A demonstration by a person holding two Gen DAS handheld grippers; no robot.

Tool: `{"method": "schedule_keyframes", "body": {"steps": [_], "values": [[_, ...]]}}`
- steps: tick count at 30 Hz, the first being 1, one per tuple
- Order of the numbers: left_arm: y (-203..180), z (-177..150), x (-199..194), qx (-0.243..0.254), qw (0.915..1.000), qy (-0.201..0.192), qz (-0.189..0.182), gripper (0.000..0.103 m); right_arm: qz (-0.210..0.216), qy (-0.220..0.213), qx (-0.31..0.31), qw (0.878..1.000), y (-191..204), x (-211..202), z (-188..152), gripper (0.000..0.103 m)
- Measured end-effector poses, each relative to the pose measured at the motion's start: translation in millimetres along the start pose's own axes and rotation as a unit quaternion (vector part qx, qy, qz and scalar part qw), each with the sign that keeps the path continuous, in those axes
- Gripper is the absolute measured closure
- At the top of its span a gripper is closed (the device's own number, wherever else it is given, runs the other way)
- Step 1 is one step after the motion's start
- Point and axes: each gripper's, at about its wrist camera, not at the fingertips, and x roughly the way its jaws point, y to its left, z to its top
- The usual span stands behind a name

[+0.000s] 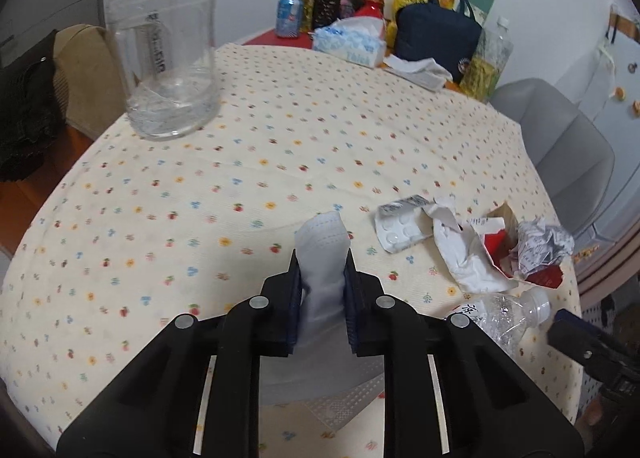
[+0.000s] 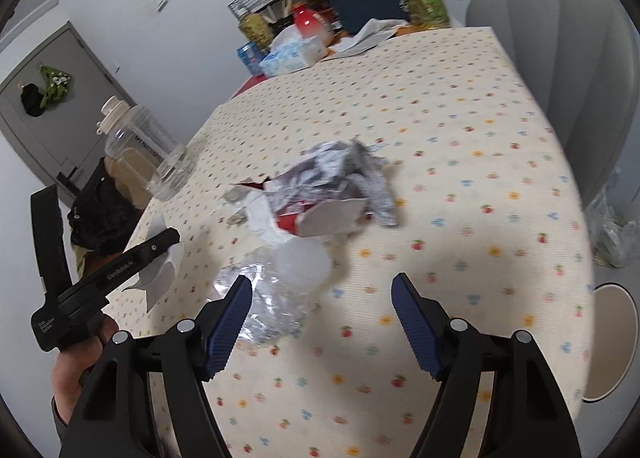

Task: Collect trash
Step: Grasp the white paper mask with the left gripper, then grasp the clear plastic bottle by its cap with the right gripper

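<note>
Trash pickup at a kitchen table, mid-collection: the left gripper [image 1: 322, 258] is clenched on a white face mask [image 1: 323, 242], pads pressing its sides, the fabric bunched upright between them w/ the top edge poking out past the tips and the rest trailing back under the tool toward the camera. The right gripper [image 2: 320, 290] hangs released, jaws spread wide, nothing between them; its left pad sits just beside a crushed clear plastic bottle [image 2: 276, 294], which lies ahead and slightly left of centre on the flowered tablecloth [image 2: 460, 146], cap end pointing away. Whether pad and bottle touch can't be told, as the view is motion-blurred. Beyond the bottle, straight ahead of the right tool, sits the rest of the pile: torn red-and-white carton [image 2: 320, 218], crumpled printed paper [image 2: 340, 174], white tissue [image 2: 260, 218]; from the left tool the same heap is off to the right, along w/ a blister pack [image 1: 400, 226]. No bin is visible in either view. Judgement on the step in hand: the right tool looks set for the bottle, so it should shift left until the body sits centred between the pads, approach low, and close across the narrow crushed width, not the slick rounded end, since thin plastic will likely buckle and squirt out. The left should keep firm pressure on the mask, as limp fabric may slide, and stay clear of the right tool's path. A big clear water jug [image 1: 168, 46] stands far ahead-left of the left tool.
</note>
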Motion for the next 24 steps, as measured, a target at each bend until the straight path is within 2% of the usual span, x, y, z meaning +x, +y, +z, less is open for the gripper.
{"method": "schedule_keyframes", "body": {"steps": [9, 12, 13, 15, 17, 24], "values": [[20, -2, -21, -0.009, 0.9998, -0.013, 0.009, 0.084, 0.034, 0.028, -0.007, 0.999, 20, 33, 1, 0.031], [17, -3, -25, -0.008, 0.9998, -0.019, 0.002, 0.084, 0.042, 0.051, 0.0, 0.998, 25, 42, -3, 0.044], [15, -3, -26, -0.006, 0.9998, -0.02, -0.001, 0.084, 0.049, 0.053, 0.005, 0.997, 26, 41, -4, 0.065], [11, -5, -28, -0.005, 0.9998, -0.02, -0.007, 0.084, 0.067, 0.061, 0.008, 0.996, 27, 38, -6, 0.068], [9, -6, -30, -0.006, 0.9997, -0.02, -0.015, 0.084, 0.067, 0.055, 0.01, 0.996, 26, 30, -7, 0.077], [-10, -7, -39, 0.005, 0.999, -0.032, -0.032, 0.084, 0.075, 0.024, 0.013, 0.997, 19, -9, -9, 0.077]]}}
